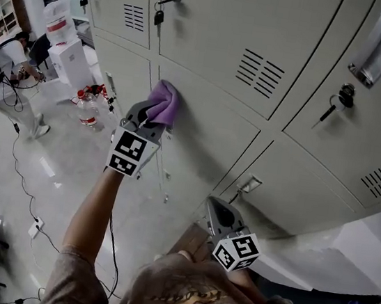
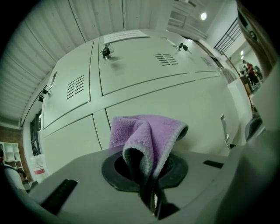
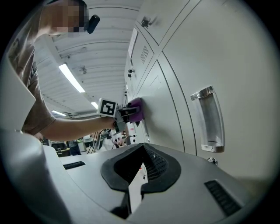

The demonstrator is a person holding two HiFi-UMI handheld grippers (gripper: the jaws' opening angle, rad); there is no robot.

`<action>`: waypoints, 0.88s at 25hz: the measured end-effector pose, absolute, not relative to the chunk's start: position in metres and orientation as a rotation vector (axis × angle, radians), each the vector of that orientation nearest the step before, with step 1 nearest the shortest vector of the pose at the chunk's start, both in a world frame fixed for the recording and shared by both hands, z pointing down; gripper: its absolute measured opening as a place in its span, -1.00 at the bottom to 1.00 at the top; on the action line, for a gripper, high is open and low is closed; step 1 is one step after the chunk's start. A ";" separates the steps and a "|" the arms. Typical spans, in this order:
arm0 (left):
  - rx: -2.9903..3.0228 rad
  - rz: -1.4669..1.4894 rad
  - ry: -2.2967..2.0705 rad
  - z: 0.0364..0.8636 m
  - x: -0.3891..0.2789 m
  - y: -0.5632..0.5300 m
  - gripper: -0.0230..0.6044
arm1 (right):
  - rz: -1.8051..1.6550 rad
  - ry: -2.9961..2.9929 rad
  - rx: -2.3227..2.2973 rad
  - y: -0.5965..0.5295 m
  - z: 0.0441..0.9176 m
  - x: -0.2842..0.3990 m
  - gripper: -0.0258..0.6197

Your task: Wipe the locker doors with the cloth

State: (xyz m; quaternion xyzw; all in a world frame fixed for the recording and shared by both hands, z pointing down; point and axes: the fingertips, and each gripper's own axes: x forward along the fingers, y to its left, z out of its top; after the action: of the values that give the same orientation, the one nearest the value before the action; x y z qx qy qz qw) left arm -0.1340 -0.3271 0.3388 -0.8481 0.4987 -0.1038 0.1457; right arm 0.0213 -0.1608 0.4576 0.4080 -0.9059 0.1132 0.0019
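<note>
Head view looks steeply down the lockers (image 1: 220, 39); both gripper views face them close; all share the cloth (image 2: 144, 131).

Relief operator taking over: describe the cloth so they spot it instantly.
Start at the bank of grey lockers. The left gripper is raised to the door just under the one with vent slats. Pinched in its jaws is the cloth: purple fleece with a grey hem, the only colour against the grey metal.

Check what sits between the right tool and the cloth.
Only a bare stretch of locker door lies between the right tool and the cloth clamped in the left tool; the head view shows it.
</note>
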 end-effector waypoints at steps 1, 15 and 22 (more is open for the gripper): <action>-2.451 -0.308 1.437 0.345 -0.133 -0.327 -0.80 | 0.356 -2.842 1.281 -0.161 0.458 0.021 -0.93; -2.518 -0.321 1.425 0.398 -0.126 -0.320 -0.80 | 0.374 -2.811 1.315 -0.161 0.466 0.030 -0.93; -2.589 -0.390 1.430 0.449 -0.121 -0.320 -0.80 | 0.375 -2.788 1.347 -0.162 0.467 0.037 -0.93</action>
State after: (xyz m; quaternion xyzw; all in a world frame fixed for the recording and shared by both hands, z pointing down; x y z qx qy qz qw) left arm -0.1215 -0.3202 0.4493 -0.8651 0.4778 -0.1304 0.0791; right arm 0.0372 -0.1620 0.4671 0.4319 -0.8938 0.1203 0.0111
